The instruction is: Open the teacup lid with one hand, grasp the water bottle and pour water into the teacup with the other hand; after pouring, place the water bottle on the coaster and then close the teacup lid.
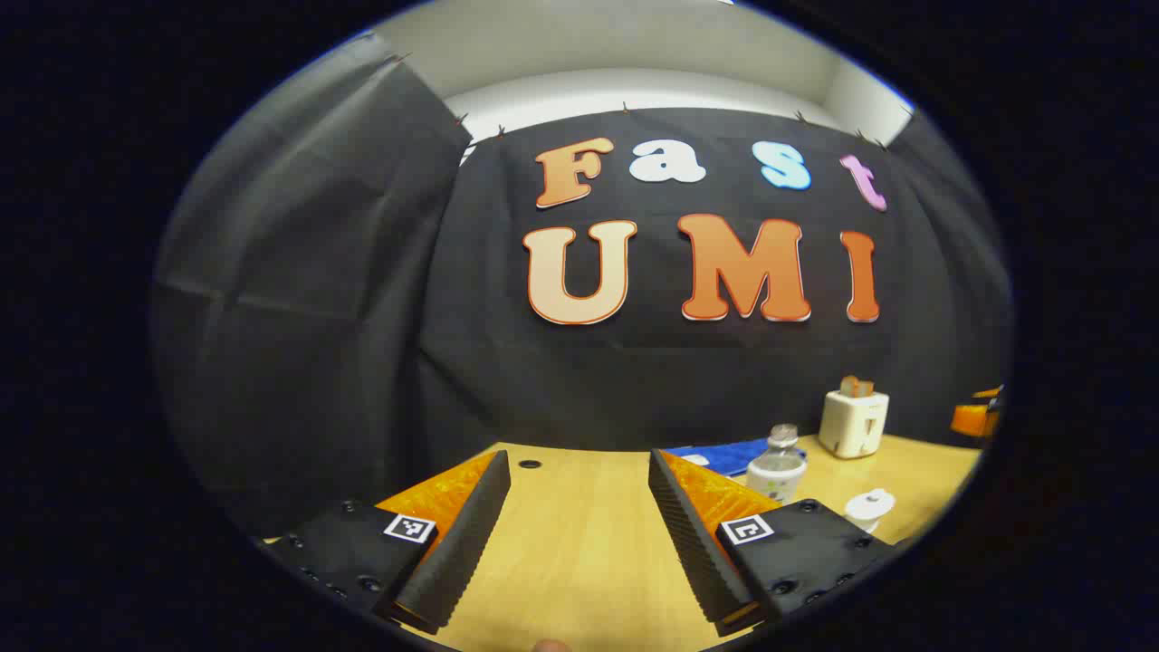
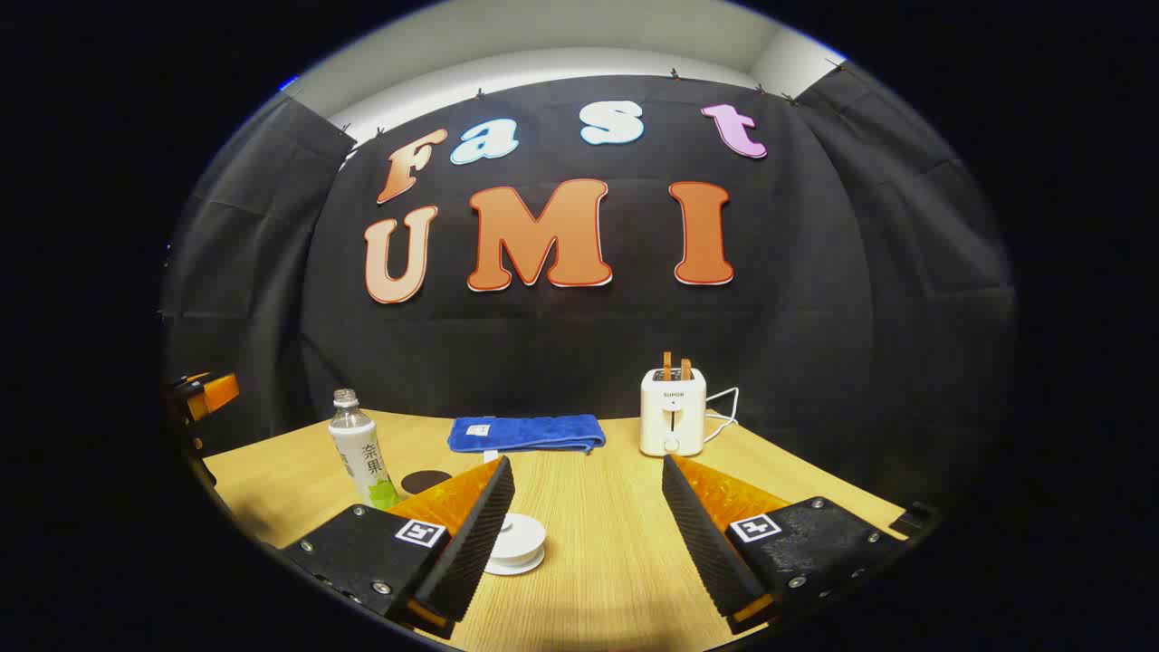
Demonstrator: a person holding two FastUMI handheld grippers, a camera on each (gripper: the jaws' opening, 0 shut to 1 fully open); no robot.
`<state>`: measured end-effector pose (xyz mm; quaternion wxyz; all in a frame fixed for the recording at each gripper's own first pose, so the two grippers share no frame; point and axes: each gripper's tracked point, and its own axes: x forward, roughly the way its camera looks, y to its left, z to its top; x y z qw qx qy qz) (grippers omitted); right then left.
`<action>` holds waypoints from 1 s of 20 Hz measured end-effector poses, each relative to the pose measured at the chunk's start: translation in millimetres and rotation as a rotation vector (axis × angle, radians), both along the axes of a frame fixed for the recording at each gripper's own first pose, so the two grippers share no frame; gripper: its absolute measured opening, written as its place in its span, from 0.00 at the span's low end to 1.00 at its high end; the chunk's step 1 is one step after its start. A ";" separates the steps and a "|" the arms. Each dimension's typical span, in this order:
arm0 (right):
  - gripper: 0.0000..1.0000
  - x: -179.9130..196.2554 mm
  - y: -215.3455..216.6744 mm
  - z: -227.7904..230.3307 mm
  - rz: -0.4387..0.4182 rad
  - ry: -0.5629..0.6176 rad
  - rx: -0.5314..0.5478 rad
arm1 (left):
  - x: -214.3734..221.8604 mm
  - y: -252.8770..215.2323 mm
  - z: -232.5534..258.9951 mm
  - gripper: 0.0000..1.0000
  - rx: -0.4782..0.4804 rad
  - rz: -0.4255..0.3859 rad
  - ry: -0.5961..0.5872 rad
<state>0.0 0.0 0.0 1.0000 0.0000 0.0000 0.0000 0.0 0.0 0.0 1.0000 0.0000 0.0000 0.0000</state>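
The small white lidded teacup (image 2: 514, 541) sits on the pale wooden table (image 2: 598, 543) with its lid on, partly hidden behind the right tool's (image 2: 587, 525) near finger. Just beyond it a clear plastic water bottle (image 2: 360, 450) with a white and green label stands upright, and a dark round coaster (image 2: 426, 481) lies on the wood beside the bottle. Farther back, a folded blue towel (image 2: 527, 433) lies near the black cloth wall, and a white toaster (image 2: 672, 412) holding two brown slices stands to its right, its cord trailing. Both tools hover spread wide, gripping nothing. In the left gripper view the left tool (image 1: 579, 516) points at bare wood, with bottle (image 1: 777, 466), teacup (image 1: 869, 505) and toaster (image 1: 853, 418) off to its right.
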 end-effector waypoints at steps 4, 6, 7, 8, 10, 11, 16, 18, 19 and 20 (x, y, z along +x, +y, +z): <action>0.99 10.4 8.9 -12.6 0.004 0.044 -0.049 | 6.0 -21.0 -21.8 0.99 0.039 -0.063 0.044; 0.98 10.6 17.5 -10.2 0.023 0.033 -0.067 | 9.4 -29.0 -28.7 0.99 0.013 -0.084 0.054; 0.98 11.9 20.6 -12.6 0.029 0.035 -0.075 | 12.9 -34.6 -32.2 0.99 -0.003 -0.096 0.062; 0.98 12.2 22.4 -13.3 0.033 0.038 -0.079 | 15.3 -37.0 -33.0 0.99 -0.011 -0.101 0.069; 0.98 13.4 27.8 -13.1 0.046 0.036 -0.074 | 18.5 -41.0 -33.7 0.99 -0.013 -0.108 0.067; 0.98 13.9 29.6 -13.9 0.053 0.034 -0.074 | 18.7 -43.1 -32.9 0.99 -0.015 -0.113 0.066; 0.98 19.7 30.7 -22.7 0.054 0.050 -0.068 | 22.9 -52.8 -38.6 0.99 -0.042 -0.132 0.079; 0.98 23.2 35.6 -28.9 0.061 0.062 -0.055 | 23.9 -55.0 -42.5 0.99 -0.050 -0.135 0.091; 0.98 26.1 38.7 -31.9 0.066 0.071 -0.047 | 25.6 -56.1 -45.9 0.99 -0.053 -0.137 0.098; 0.98 28.3 43.6 -36.5 0.074 0.080 -0.038 | 26.2 -55.8 -47.7 0.99 -0.059 -0.137 0.103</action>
